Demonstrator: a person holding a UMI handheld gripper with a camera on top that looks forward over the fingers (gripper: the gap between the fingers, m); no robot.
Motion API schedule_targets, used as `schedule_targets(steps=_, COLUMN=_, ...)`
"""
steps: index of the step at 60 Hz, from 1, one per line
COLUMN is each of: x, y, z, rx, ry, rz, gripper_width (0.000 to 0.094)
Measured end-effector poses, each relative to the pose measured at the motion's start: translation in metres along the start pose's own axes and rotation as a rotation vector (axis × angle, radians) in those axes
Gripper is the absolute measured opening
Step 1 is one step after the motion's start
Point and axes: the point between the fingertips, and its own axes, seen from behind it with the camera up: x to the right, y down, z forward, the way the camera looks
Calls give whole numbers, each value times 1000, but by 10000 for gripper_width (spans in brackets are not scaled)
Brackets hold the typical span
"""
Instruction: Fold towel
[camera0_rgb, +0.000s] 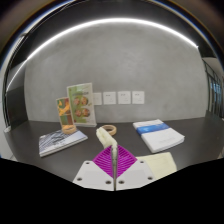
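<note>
My gripper (112, 152) has its two magenta pads (100, 165) pressed together on a narrow fold of cream cloth (107, 137), apparently the towel. The cloth sticks up and forward from between the fingertips, above the grey table (120, 125). The rest of the towel is hidden below the fingers.
A colourful upright box (78, 106) stands at the back against the grey wall. A flat magazine (60, 142) lies to the left of the fingers. A white and blue book (154, 135) lies to the right. White wall sockets (118, 97) sit behind.
</note>
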Motion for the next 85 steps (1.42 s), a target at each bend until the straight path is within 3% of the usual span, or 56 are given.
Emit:
schedule_targets(steps=7, x=89, y=4, z=0, rx=-18, ry=89, rz=11, gripper_width=10)
schedule_targets(steps=20, x=162, y=102, z=23, rx=-230, ry=106, rz=39, gripper_width=33)
schedule_targets(steps=26, x=163, y=100, z=23, rx=-203, ry=105, rz=19, gripper_width=47)
schedule_targets(steps=27, x=163, y=100, z=22, rx=-205, ry=109, rz=22, gripper_width=74)
schedule_targets(steps=31, x=169, y=93, z=15, rx=-201, ry=148, rz=23, gripper_width=359)
schedule_targets(steps=36, x=180, y=81, z=-2, rx=-187, ry=218, rz=-22, gripper_width=886)
schedule_targets(steps=37, x=181, y=78, z=-6, rx=-180, ry=227, rz=-28, gripper_width=845)
schedule_targets(steps=42, x=175, y=67, z=-34, rx=-153, ry=252, rz=-40, gripper_width=830)
schedule_targets(steps=55, x=101, y=51, z=-130, rx=-85, ry=290, rz=0, gripper_width=830)
schedule_targets(steps=72, x=-44, y=87, z=-228, rx=-121, ry=180, rz=-48, gripper_width=838)
schedule_targets(steps=85, x=-66, y=103, z=-264, rx=-113, ry=72, rz=-3, gripper_width=839)
